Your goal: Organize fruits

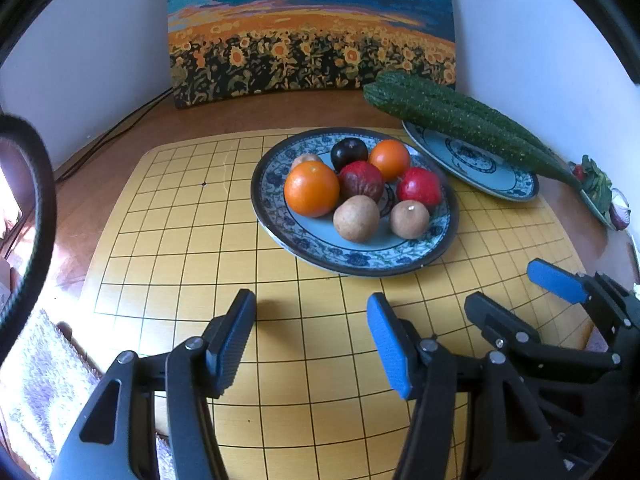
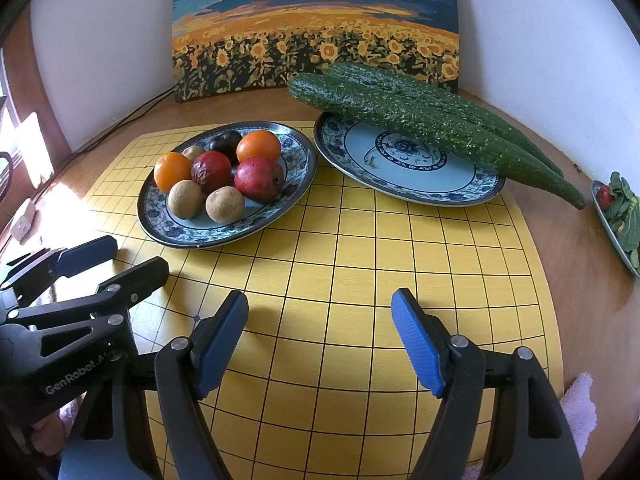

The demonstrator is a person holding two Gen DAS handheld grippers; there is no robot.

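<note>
A blue-patterned plate [image 1: 320, 254] [image 2: 160, 224] holds several fruits: two oranges [image 1: 311, 189] [image 2: 172, 171], red fruits [image 1: 419, 187] [image 2: 259, 178], brown round fruits [image 1: 356, 218] [image 2: 225, 204] and a dark plum [image 1: 349, 153] [image 2: 226, 141]. A second plate [image 1: 480, 168] [image 2: 400, 168] to its right carries two long green cucumbers [image 1: 460, 120] [image 2: 420, 120]. My left gripper [image 1: 312, 334] [image 2: 124, 258] is open and empty, in front of the fruit plate. My right gripper [image 2: 320, 332] [image 1: 516, 290] is open and empty, to its right.
Both plates stand on a yellow grid board [image 1: 180, 240] [image 2: 400, 260] on a wooden table. A sunflower painting [image 1: 312, 32] [image 2: 316, 28] leans on the wall behind. A dish of greens [image 1: 600, 196] [image 2: 620, 216] sits at the far right. Cables [image 1: 112, 132] run at back left.
</note>
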